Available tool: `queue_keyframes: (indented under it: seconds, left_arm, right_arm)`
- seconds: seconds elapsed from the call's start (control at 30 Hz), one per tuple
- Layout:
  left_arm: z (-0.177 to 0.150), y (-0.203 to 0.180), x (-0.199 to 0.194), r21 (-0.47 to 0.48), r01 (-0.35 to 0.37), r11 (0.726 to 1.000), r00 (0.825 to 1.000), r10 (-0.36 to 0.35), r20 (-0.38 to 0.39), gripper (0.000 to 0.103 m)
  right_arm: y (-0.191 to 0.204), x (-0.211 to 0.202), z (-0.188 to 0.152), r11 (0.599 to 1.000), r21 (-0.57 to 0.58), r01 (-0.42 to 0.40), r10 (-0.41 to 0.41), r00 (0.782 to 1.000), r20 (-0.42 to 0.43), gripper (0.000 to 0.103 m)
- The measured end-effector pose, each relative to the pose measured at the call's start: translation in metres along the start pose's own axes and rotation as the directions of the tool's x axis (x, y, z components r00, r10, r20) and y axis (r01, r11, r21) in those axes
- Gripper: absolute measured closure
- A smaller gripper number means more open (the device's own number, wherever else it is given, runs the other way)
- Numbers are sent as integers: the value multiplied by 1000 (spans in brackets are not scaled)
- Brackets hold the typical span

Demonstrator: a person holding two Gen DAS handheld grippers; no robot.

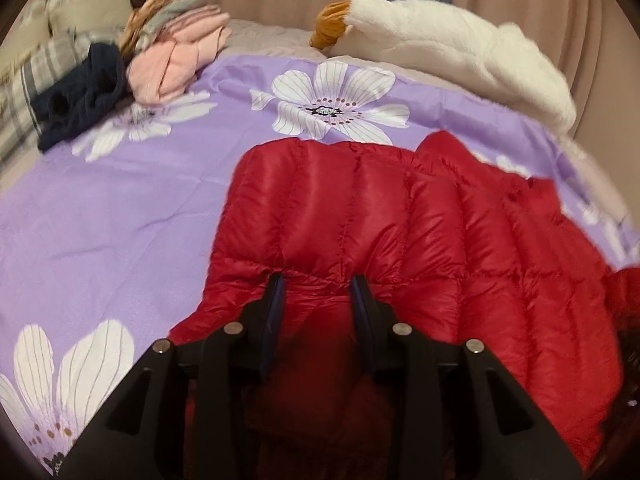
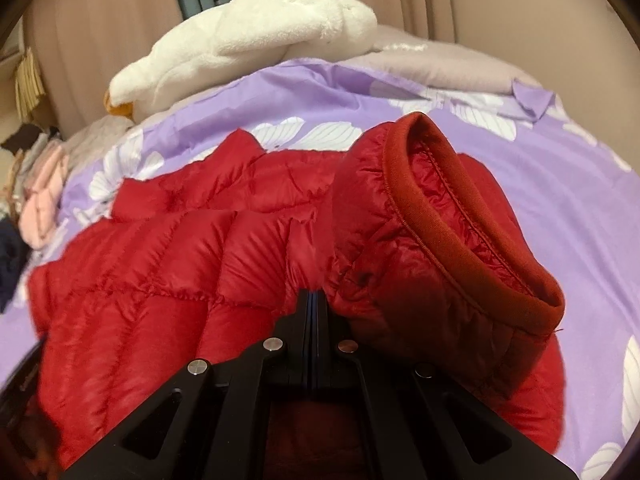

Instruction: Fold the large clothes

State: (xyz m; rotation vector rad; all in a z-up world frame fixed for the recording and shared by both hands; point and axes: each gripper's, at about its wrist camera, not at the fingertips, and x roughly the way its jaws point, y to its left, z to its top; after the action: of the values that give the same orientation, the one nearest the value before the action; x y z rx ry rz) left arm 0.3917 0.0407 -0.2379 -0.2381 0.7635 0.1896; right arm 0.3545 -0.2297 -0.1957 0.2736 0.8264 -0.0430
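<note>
A red quilted down jacket (image 1: 400,220) lies spread on a purple flowered bedsheet (image 1: 120,208). My left gripper (image 1: 318,280) is open, its jaws apart over a seam of the jacket, nothing pinched between them. In the right wrist view the jacket (image 2: 160,248) fills the middle. My right gripper (image 2: 314,294) is shut on the jacket fabric next to the sleeve, and the sleeve cuff (image 2: 460,216) with its ribbed band stands up open to the right of the fingers.
A pile of folded pink and grey clothes (image 1: 176,52) and a dark navy garment (image 1: 80,100) lie at the sheet's far left. A white plush goose (image 1: 460,48) lies along the far edge, also in the right wrist view (image 2: 248,44). Beige curtains (image 2: 480,0) hang behind.
</note>
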Motion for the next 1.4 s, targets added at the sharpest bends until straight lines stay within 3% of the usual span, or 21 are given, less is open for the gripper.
queue_keyframes:
  seconds: [0.1,0.17,0.23,0.3,0.33,0.47,0.57,0.63,0.8,0.87,0.93,0.97,1.0,1.07,1.1,1.13,1.17,1.2,1.23,1.33,1.4]
  left_arm:
    - [-2,19,-32,-37,7,999,1000,-8,-12,36]
    - [-6,32,-64,-72,-5,997,1000,7,23,36]
    - [-11,44,-100,-74,34,997,997,-29,74,36]
    - [-18,52,-134,-60,23,998,991,-15,130,31]
    - [-23,55,-153,-50,7,999,986,2,168,29]
    - [-49,67,-214,2,-15,1000,964,14,267,15]
    - [-73,86,-241,-68,9,998,963,10,268,10]
    - [-88,98,-246,-102,39,994,970,-13,242,9]
    - [-124,124,-237,-171,25,985,992,-4,127,9]
    - [-143,140,-225,-251,69,965,997,-60,41,9]
    - [-165,152,-209,-346,194,918,971,-230,-68,10]
    - [-179,155,-199,-410,265,873,933,-339,-119,10]
    - [-190,156,-198,-447,315,837,911,-398,-104,10]
    - [-196,148,-210,-418,336,844,921,-387,-41,12]
    - [-198,141,-212,-411,377,830,900,-433,-49,14]
    - [-200,135,-210,-428,432,794,862,-503,-65,14]
    - [-204,128,-206,-461,490,740,805,-587,-87,14]
    - [-207,123,-203,-483,513,710,778,-623,-88,14]
    - [-209,118,-201,-498,528,688,765,-640,-73,14]
    - [-210,107,-190,-533,514,672,772,-633,-54,22]
    - [-209,103,-187,-545,534,646,751,-658,-45,32]
  right_arm:
    - [-11,-32,-2,1000,12,-28,29,999,-44,103]
    - [-15,-58,-6,1000,-31,0,-1,999,-39,97]
    - [-18,-98,-18,993,-99,65,-62,998,31,40]
    - [-25,-135,-32,989,-108,99,-86,988,126,22]
    - [-31,-157,-42,989,-100,106,-88,982,168,21]
    - [-50,-203,-66,995,-53,80,-68,978,197,21]
    - [-61,-226,-86,995,-9,96,-92,972,216,20]
    - [-66,-229,-95,995,12,97,-98,973,209,19]
    - [-87,-229,-126,992,107,67,-82,985,150,19]
    - [-95,-227,-141,986,152,72,-91,989,117,19]
    - [-108,-218,-157,973,226,46,-61,996,61,19]
    - [-112,-216,-163,967,254,31,-42,998,41,19]
    - [-116,-211,-171,956,292,3,-7,1000,12,19]
    - [-123,-205,-188,923,376,-81,91,996,-9,19]
    - [-122,-206,-195,904,411,-116,124,992,8,19]
    - [-119,-208,-199,895,426,-129,130,991,28,19]
    - [-113,-211,-202,892,428,-144,142,989,36,19]
    - [-105,-211,-203,886,426,-183,185,982,35,19]
    - [-96,-210,-203,881,422,-214,223,974,29,19]
    - [-80,-200,-202,855,442,-271,296,955,14,17]
    - [-75,-199,-203,843,459,-280,299,954,32,17]
